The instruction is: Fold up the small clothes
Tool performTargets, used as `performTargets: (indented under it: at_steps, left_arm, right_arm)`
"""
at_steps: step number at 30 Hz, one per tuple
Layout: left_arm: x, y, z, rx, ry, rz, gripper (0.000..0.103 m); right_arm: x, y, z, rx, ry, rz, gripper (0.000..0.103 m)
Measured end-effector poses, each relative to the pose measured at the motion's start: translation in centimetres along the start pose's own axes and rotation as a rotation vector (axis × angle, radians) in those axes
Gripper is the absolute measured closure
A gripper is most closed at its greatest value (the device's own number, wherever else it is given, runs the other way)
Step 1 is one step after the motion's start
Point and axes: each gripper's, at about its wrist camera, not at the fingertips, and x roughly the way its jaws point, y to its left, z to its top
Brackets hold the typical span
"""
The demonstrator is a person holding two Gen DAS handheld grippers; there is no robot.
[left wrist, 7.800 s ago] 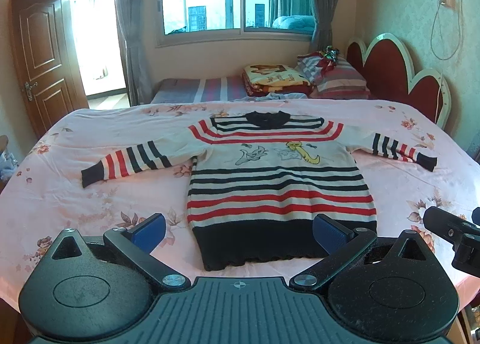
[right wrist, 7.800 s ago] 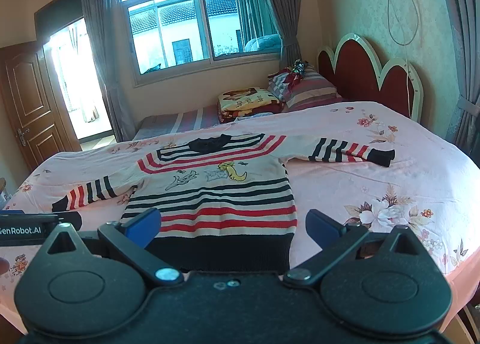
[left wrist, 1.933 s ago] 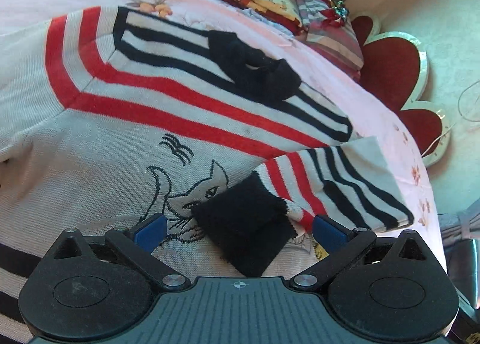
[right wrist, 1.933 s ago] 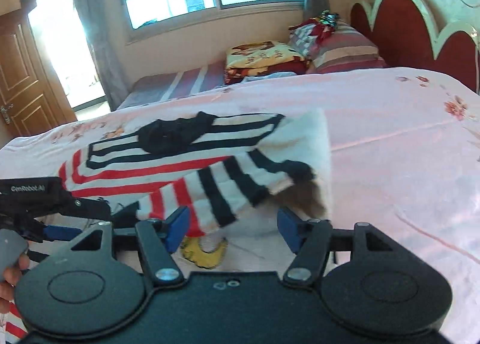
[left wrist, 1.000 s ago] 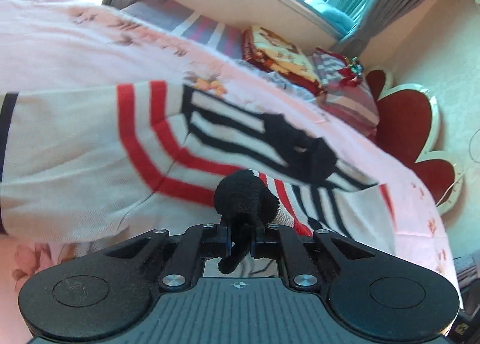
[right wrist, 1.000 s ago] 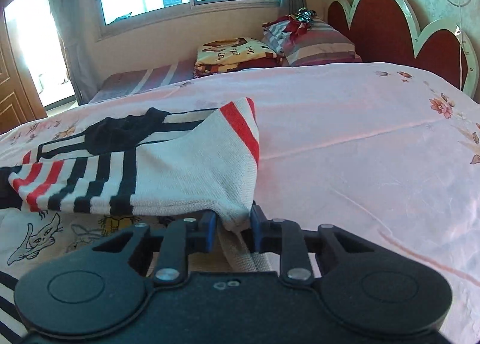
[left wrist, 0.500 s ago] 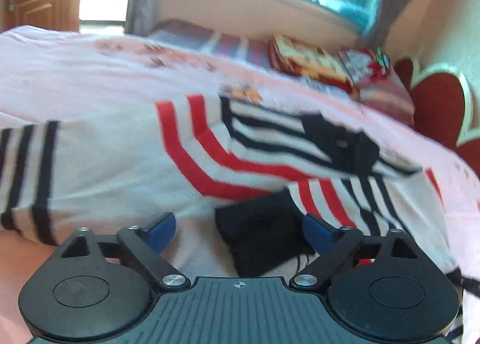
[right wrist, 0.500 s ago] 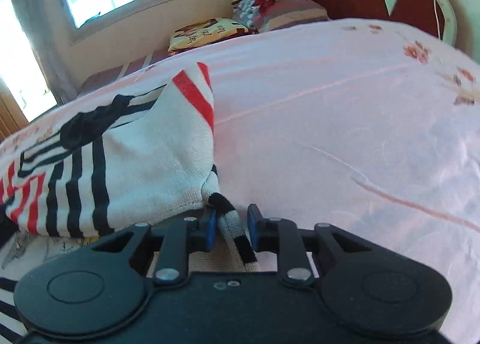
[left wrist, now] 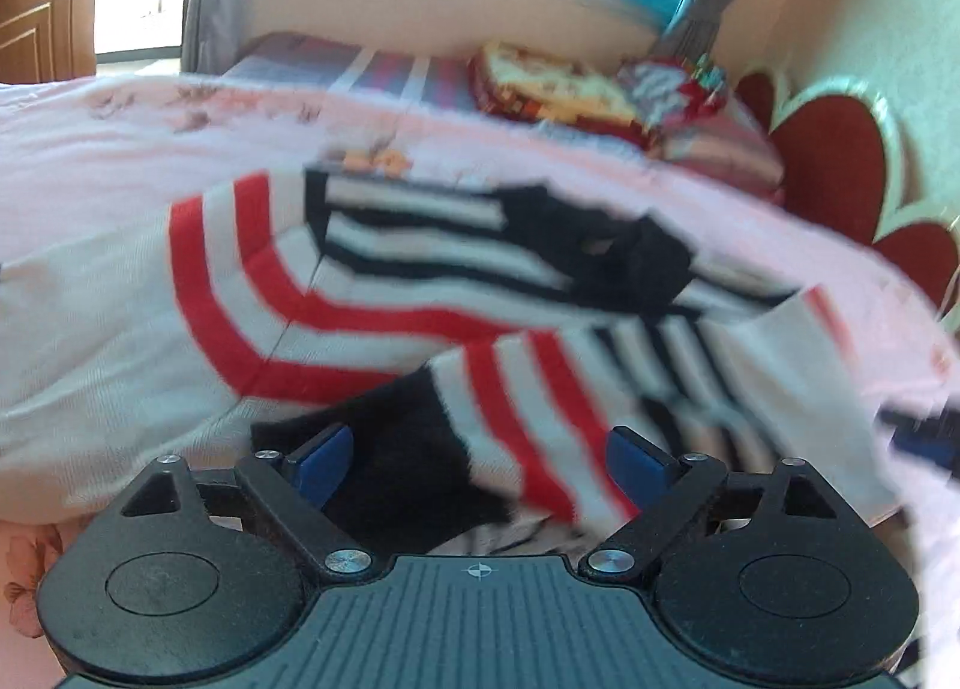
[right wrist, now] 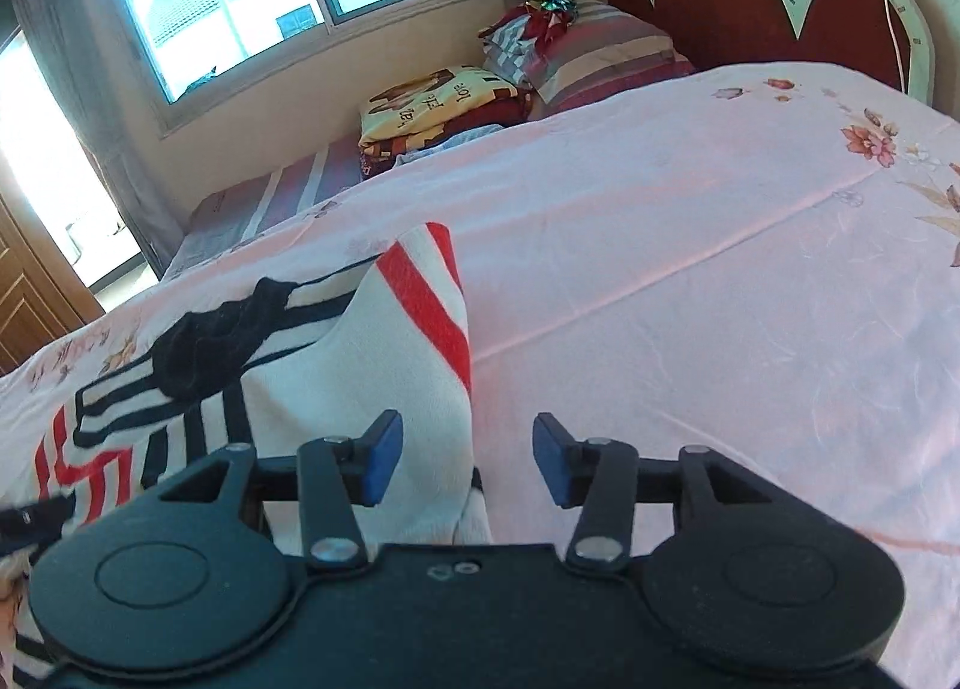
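Left wrist view: cream knitted sweater with red and black stripes (left wrist: 252, 329) spread on pink floral bed (left wrist: 90, 149), one striped sleeve with black cuff (left wrist: 414, 449) folded across chest. Next: smooth that sleeve flat, then fold other side to match. Left hand-held gripper (left wrist: 474, 458) wide open over cuff, holding nothing; right hand-held gripper (right wrist: 462, 458) likewise open, empty, at folded shoulder edge.

The striped sweater (left wrist: 372, 293) lies flat on the bed, one sleeve (left wrist: 540, 407) (black cuff, red and black bands) folded across its chest.
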Motion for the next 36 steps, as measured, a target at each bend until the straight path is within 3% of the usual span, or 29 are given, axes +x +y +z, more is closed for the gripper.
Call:
performTargets:
  at_steps: [3, 5, 7, 9, 11, 15, 19, 21, 23, 25, 27, 30, 36]
  left_arm:
    - [-0.3, -1.0, -0.9, 0.102, -0.033, 0.027, 0.012]
    - [-0.5, -0.9, -0.8, 0.084, -0.03, 0.025, 0.012]
    - [-0.7, -0.9, -0.4, 0.06, -0.022, 0.027, 0.012]
    - [-0.9, -0.8, 0.0, 0.037, -0.026, 0.014, 0.012]
    - [-0.7, -0.7, 0.1, 0.017, -0.029, -0.003, 0.012]
    - [0.1, -1.6, -0.4, 0.092, -0.036, 0.051, 0.011]
    - [-1.5, -1.2, 0.0, 0.032, -0.052, 0.029, 0.011]
    - [-0.4, -0.7, 0.0, 0.031, 0.008, 0.033, 0.011]
    - [-0.6, -1.0, 0.1, 0.059, 0.011, 0.042, 0.012]
    - [-1.9, -0.6, 0.4, 0.017, 0.005, 0.024, 0.012]
    - [-3.8, 0.6, 0.5, -0.037, -0.023, 0.01, 0.011]
    - [-6.3, 3.6, 0.1, -0.109, -0.02, 0.074, 0.011]
    - [-9.9, 14.2, -3.0, -0.403, -0.037, 0.182, 0.012]
  right_arm:
    - [3.8, -0.3, 2.0, 0.051, 0.041, 0.027, 0.056]
    - [5.6, -0.3, 3.0, 0.079, 0.051, 0.044, 0.055]
    - [6.6, 0.0, 3.7, 0.073, 0.043, 0.049, 0.068]
    - [6.7, 0.2, 4.1, 0.053, 0.011, -0.001, 0.083]
    - [7.2, -0.2, 3.6, 0.015, -0.008, -0.07, 0.085]
    - [6.8, 1.1, 3.8, -0.076, -0.003, -0.108, 0.081]
    - [3.1, 3.4, 2.9, -0.167, -0.083, -0.072, 0.071]
    - [2.6, 4.7, 1.2, -0.218, -0.055, -0.037, 0.072]
    - [3.7, 5.3, -0.5, -0.262, 0.022, -0.053, 0.071]
    - [3.6, 5.8, -1.4, -0.31, 0.017, -0.089, 0.07]
    - [2.1, 6.7, -1.3, -0.301, 0.008, -0.053, 0.063]
    - [-0.4, 8.3, -1.9, -0.29, -0.022, 0.033, 0.051]
    - [-1.8, 13.5, -4.9, -0.388, 0.0, 0.155, 0.05]
